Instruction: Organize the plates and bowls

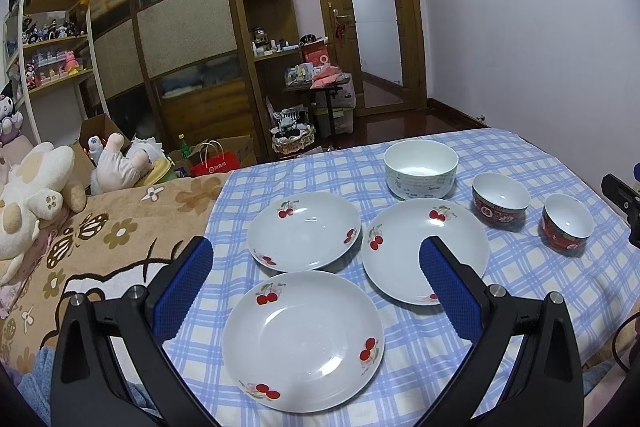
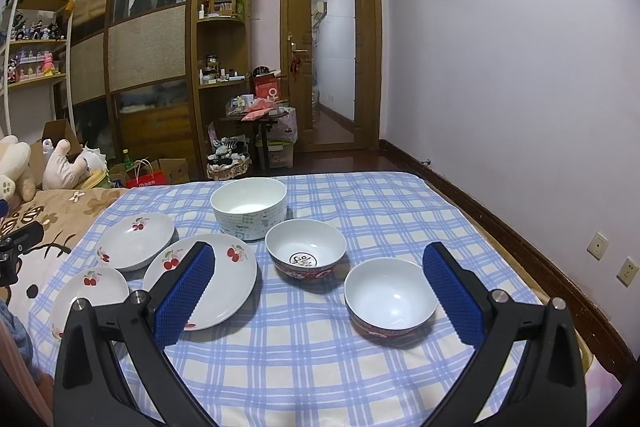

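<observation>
Three cherry-print plates lie on the blue checked cloth point(image 1: 520, 287) over the bed: a near plate point(image 1: 303, 341), a far left plate point(image 1: 304, 229) and a right plate point(image 1: 404, 251), close together but apart. Beyond them stands a tall white bowl point(image 1: 421, 169); to its right sit two red-sided bowls, one nearer the plates point(image 2: 306, 251) and one at the outside point(image 2: 390, 297). The left gripper point(image 1: 316, 279) and right gripper point(image 2: 318, 279) hover above with jaws spread wide, holding nothing
</observation>
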A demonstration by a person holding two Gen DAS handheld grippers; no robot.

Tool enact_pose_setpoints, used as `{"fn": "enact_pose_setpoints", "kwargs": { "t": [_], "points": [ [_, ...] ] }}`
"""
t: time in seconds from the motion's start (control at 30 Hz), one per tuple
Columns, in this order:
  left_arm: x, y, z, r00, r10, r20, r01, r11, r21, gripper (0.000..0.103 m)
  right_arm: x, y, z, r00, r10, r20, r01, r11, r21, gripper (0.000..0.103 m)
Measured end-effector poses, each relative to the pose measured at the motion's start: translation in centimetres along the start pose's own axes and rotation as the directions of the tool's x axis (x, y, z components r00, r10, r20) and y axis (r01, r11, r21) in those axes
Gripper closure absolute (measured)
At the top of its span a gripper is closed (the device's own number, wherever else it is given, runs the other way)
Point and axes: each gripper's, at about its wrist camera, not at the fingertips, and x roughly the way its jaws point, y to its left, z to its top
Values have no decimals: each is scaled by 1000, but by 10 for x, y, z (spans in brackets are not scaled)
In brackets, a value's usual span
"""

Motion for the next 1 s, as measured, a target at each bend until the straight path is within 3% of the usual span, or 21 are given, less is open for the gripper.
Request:
{"fn": "enact_pose_setpoints", "kwargs": {
  "t": [0.5, 1.0],
  "points": [
    [34, -1, 26, 989, -77, -126, 81, 996, 23, 2, 26, 20, 14, 993, 26, -115, -26, 1000, 1, 0],
    [88, -22, 72, 970, -145, -197, 162, 984, 76, 2, 61, 32, 32, 987, 57, -151, -50, 998, 48, 0]
  ]
}}
